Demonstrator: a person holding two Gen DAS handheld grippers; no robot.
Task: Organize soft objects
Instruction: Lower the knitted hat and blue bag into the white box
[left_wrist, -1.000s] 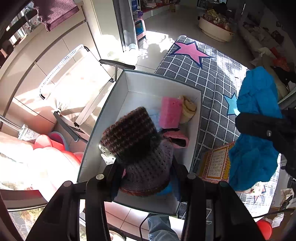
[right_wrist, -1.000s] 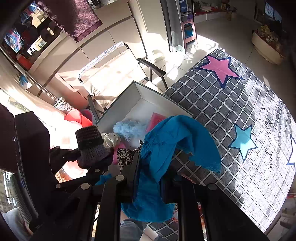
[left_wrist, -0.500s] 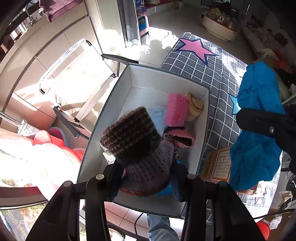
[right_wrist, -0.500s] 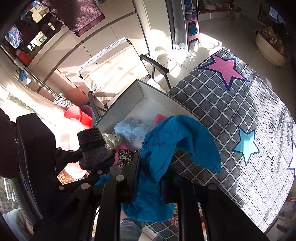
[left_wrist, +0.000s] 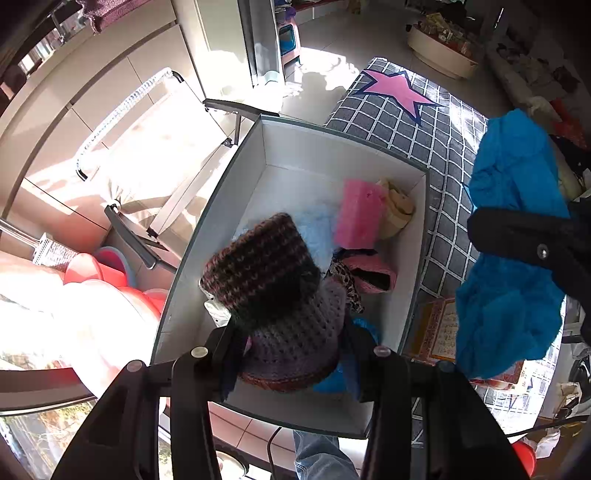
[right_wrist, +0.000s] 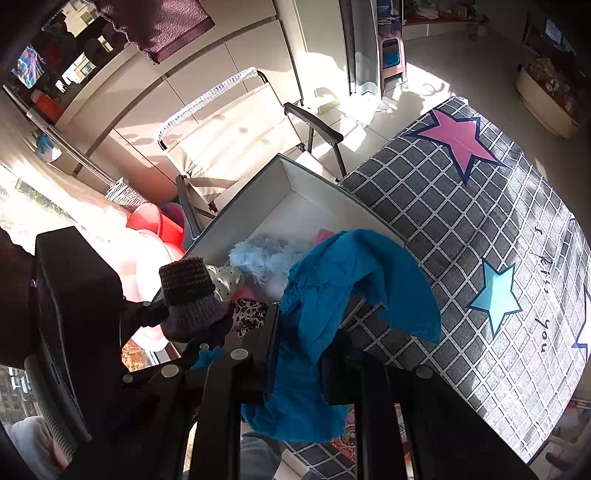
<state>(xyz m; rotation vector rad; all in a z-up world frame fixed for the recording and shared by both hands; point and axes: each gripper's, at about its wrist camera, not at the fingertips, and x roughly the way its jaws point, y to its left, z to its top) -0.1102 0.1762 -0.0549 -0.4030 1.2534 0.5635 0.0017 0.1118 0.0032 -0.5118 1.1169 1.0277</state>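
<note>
1. At the far left of the left wrist view stand a folding chair (left_wrist: 155, 147) and some red tubs (left_wrist: 110, 273) on the floor; neither looks to be part of the sorting.
2. The white box (left_wrist: 236, 206) comes next, already holding a pink sponge (left_wrist: 358, 214), a pale blue fluffy piece (left_wrist: 317, 229), a cream bundle (left_wrist: 399, 210) and a pink pouch (left_wrist: 373, 273).
3. The left tongs (left_wrist: 291, 350) hang over the box's near end, clamped at a narrow width on a knitted hat (left_wrist: 273, 288); the hat is above the box, not yet resting in it.
4. To the right, the right tongs (right_wrist: 299, 354) are pinched fully together on a blue cloth (right_wrist: 332, 295), which droops over the box's right edge and the grey checked star cover (right_wrist: 480, 240).
5. The step in hand appears to be delivery to the box; the next move probably calls for lowering the hat, spreading the left tongs, then carrying the cloth leftward over the rim.
</note>
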